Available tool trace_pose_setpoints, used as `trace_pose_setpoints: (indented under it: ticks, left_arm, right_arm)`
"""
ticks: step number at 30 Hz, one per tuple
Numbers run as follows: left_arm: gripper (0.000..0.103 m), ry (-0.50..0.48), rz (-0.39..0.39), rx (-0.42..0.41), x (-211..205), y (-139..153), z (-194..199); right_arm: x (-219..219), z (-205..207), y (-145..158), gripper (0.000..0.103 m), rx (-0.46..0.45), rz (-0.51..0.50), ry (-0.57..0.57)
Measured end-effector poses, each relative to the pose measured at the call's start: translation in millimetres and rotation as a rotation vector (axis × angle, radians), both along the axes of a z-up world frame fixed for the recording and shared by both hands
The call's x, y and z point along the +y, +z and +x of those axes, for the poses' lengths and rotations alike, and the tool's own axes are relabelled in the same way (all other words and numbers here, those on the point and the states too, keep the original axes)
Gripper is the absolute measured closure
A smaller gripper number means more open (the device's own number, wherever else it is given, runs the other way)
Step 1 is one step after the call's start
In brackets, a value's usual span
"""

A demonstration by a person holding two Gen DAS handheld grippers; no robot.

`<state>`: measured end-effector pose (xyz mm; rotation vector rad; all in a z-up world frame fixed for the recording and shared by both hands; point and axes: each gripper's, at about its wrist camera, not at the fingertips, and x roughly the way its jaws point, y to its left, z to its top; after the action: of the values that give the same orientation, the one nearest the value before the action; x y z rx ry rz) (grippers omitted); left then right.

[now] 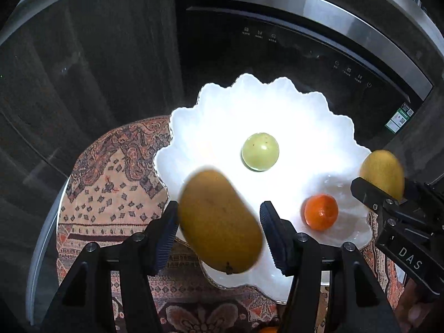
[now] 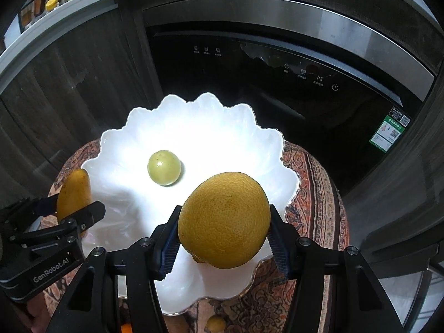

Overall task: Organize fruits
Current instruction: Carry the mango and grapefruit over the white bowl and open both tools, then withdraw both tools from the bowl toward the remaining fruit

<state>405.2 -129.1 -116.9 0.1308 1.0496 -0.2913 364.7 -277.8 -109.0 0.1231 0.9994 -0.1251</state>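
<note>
We see two claws poised over a white scalloped plate (image 1: 216, 102), which rests on a patterned cloth (image 1: 111, 180) in front of a dark appliance (image 1: 277, 52) with a touch panel. The left claw (image 1: 219, 211) has a mango (image 1: 219, 222) between its fingers, over the near left part of the plate. The mango is blurred, and a sliver of white plate shows between it and the right-hand pad, so we read these jaws as parted and the mango as loose rather than clamped. The right claw (image 2: 223, 222) is closed on a lemon (image 2: 224, 219), both pads pressing its sides, above the near right part of the plate. From the left wrist we also see this claw and lemon (image 1: 383, 172) at the plate's right edge. On the plate lie a green fruit (image 1: 260, 151), near the centre, and a tangerine (image 1: 321, 212), near the right rim, well apart from each other. A small yellow fruit (image 2: 216, 323) lies on the cloth just below the plate's near rim.
</note>
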Motion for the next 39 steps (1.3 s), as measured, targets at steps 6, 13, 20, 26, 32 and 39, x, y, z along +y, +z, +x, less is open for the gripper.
trace_pose_setpoints:
  ticks: [6, 13, 20, 26, 32, 39]
  left_arm:
    - [0.01, 0.042, 0.015, -0.051, 8, 14, -7]
    - [0.001, 0.038, 0.027, -0.091, 12, 36, -26]
    - [0.001, 0.034, 0.033, -0.141, 19, 63, -56]
    - [0.001, 0.036, 0.027, -0.16, 25, 77, -85]
    - [0.001, 0.049, 0.025, -0.169, 33, 84, -106]
    - [0.001, 0.052, 0.017, -0.163, 38, 82, -125]
  right_arm:
    - [5, -8, 23, 0.022, -0.07, -0.121, -0.018]
    - [7, -27, 46, 0.019, -0.108, -0.148, -0.028]
    - [12, -56, 66, 0.019, -0.14, -0.154, -0.032]
    - [16, -82, 80, 0.019, -0.161, -0.152, -0.029]
    - [23, -105, 85, 0.019, -0.165, -0.141, -0.024]
    - [27, -127, 85, 0.019, -0.159, -0.133, -0.025]
